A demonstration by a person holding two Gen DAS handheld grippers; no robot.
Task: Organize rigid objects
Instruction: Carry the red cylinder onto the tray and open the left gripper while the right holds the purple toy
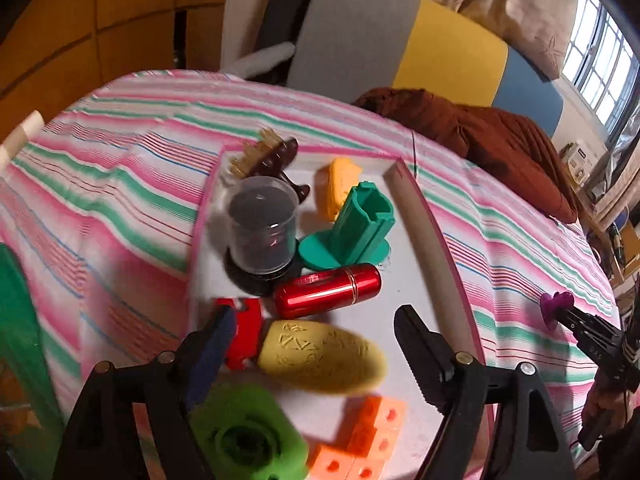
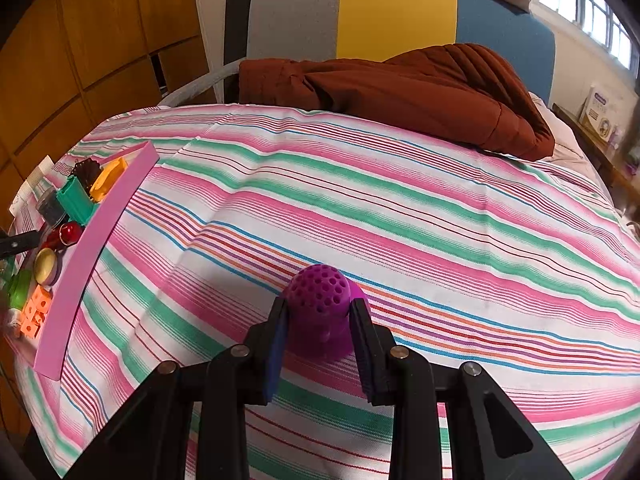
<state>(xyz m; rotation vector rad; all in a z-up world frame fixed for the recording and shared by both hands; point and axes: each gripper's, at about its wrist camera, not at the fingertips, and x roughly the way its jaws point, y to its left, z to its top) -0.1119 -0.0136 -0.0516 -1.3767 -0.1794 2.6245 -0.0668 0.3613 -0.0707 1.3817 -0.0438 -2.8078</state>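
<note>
Crowded tray (image 1: 424,216); striped cloth (image 2: 400,208) beside it open.

Our left wrist view sits close above the near end of the pink tray (image 1: 416,200), looking down along it over the striped cloth (image 1: 120,168) toward the colour-block chair (image 1: 400,48). Our right wrist view rides low over the cloth to the tray's right, facing the same chair — the tray lies far off at its left edge. We share the tray, the cloth, the brown jacket (image 1: 500,140) and the chair across both views.
</note>
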